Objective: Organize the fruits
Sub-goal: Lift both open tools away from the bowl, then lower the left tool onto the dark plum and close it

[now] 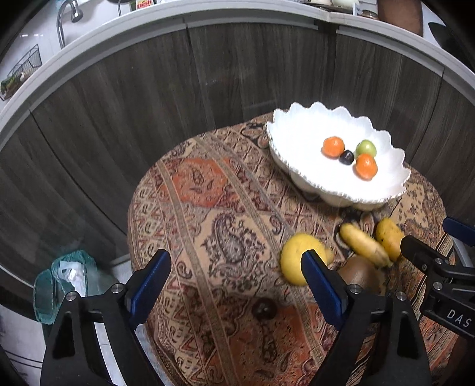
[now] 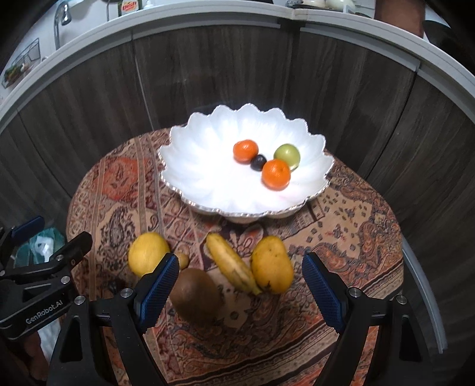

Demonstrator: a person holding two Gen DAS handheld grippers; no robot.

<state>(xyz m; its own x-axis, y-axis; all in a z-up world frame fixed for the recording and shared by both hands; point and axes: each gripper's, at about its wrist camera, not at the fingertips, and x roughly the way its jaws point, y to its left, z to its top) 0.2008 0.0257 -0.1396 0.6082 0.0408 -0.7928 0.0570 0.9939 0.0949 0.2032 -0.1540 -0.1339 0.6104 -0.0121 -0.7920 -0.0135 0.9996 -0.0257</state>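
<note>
A white scalloped bowl (image 2: 207,184) stands at the far side of the round table and holds two tangerines (image 2: 275,173), a green fruit (image 2: 286,155) and a dark plum (image 2: 257,162). It also shows in the left wrist view (image 1: 297,130). In front of it on the cloth lie a yellow round fruit (image 2: 147,252), a kiwi (image 2: 196,292), a banana (image 2: 231,264) and a mango (image 2: 271,264). My right gripper (image 2: 239,291) is open and empty above the kiwi and banana. My left gripper (image 1: 236,282) is open and empty; a dark plum (image 1: 264,308) lies between its fingers on the cloth.
The table has a patterned orange-brown cloth (image 1: 213,190). Dark wood cabinet fronts (image 1: 148,89) curve behind it under a counter with a faucet (image 1: 63,17). A green plastic bag (image 1: 65,276) lies on the floor at the left.
</note>
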